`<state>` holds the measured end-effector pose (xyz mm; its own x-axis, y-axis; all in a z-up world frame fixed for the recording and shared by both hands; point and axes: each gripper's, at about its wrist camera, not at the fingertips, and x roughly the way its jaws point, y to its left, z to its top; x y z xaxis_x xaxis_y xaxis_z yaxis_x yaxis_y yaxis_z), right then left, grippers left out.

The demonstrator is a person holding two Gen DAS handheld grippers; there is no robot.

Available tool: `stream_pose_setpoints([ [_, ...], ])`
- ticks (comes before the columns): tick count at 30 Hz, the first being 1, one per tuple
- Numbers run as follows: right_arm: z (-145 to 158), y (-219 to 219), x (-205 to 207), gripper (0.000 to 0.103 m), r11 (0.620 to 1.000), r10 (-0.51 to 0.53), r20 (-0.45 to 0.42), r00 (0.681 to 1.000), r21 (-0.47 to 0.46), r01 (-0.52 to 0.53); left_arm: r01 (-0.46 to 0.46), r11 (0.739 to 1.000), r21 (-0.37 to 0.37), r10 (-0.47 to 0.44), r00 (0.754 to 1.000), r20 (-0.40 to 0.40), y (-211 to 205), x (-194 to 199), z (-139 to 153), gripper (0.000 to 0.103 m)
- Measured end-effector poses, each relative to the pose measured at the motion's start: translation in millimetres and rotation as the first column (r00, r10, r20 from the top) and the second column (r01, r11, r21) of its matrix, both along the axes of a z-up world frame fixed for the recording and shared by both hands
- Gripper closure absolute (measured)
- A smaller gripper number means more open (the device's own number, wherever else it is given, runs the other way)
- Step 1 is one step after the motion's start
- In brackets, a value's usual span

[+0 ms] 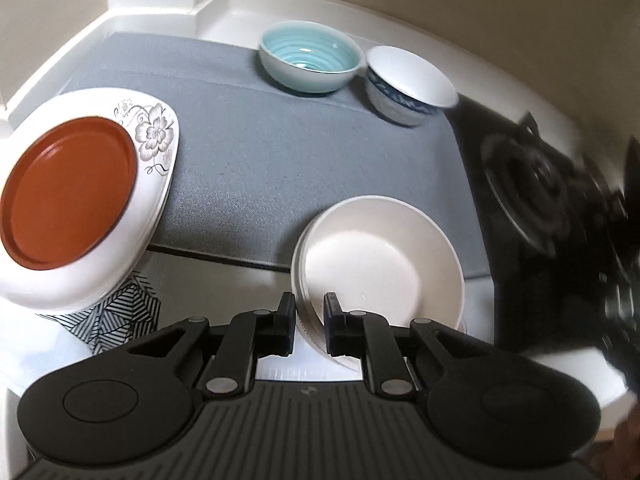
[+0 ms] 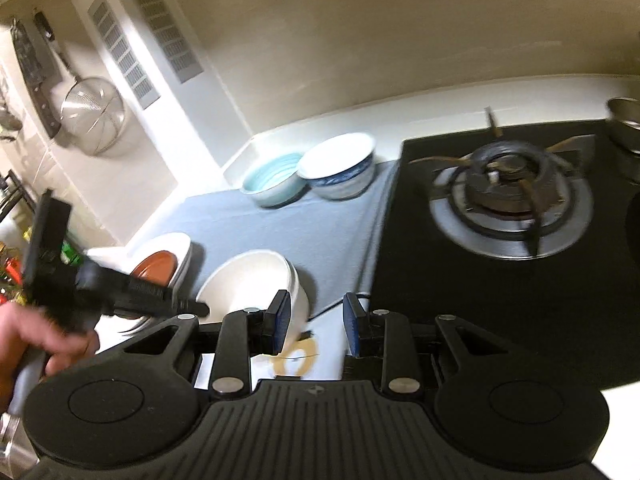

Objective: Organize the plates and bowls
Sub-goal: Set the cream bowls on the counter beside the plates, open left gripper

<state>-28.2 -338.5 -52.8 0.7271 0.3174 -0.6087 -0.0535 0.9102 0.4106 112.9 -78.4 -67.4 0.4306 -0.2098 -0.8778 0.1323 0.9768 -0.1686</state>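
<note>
The left gripper (image 1: 310, 316) pinches the rim of a white bowl (image 1: 380, 264) at the gray mat's (image 1: 280, 152) near edge; the right gripper (image 2: 314, 322) hangs open, holding nothing. Around them — a brown plate (image 1: 68, 196) on a flowered plate (image 1: 156, 136), a teal bowl (image 1: 310, 62) touching a blue-patterned bowl (image 1: 408, 80), the gas burner (image 2: 508, 196) alongside.
</note>
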Motion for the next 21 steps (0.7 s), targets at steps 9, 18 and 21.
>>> stream_pose_setpoints([
  [9, -23, 46, 42, 0.072, 0.997, 0.054, -0.107, 0.993, -0.042, -0.058, 0.013, 1.0, -0.007, -0.012, 0.991, 0.132, 9, -6, 35, 0.062],
  [18, -35, 69, 56, 0.081, 0.995, 0.02, -0.167, 0.986, -0.089, -0.035, 0.061, 0.996, -0.07, -0.049, 0.985, 0.167, 32, 33, 38, 0.07],
  [21, -33, 78, 55, 0.083, 0.993, -0.01, -0.186, 0.983, -0.119, -0.013, 0.06, 0.995, -0.074, -0.046, 0.982, 0.183, 39, 58, 40, 0.07],
])
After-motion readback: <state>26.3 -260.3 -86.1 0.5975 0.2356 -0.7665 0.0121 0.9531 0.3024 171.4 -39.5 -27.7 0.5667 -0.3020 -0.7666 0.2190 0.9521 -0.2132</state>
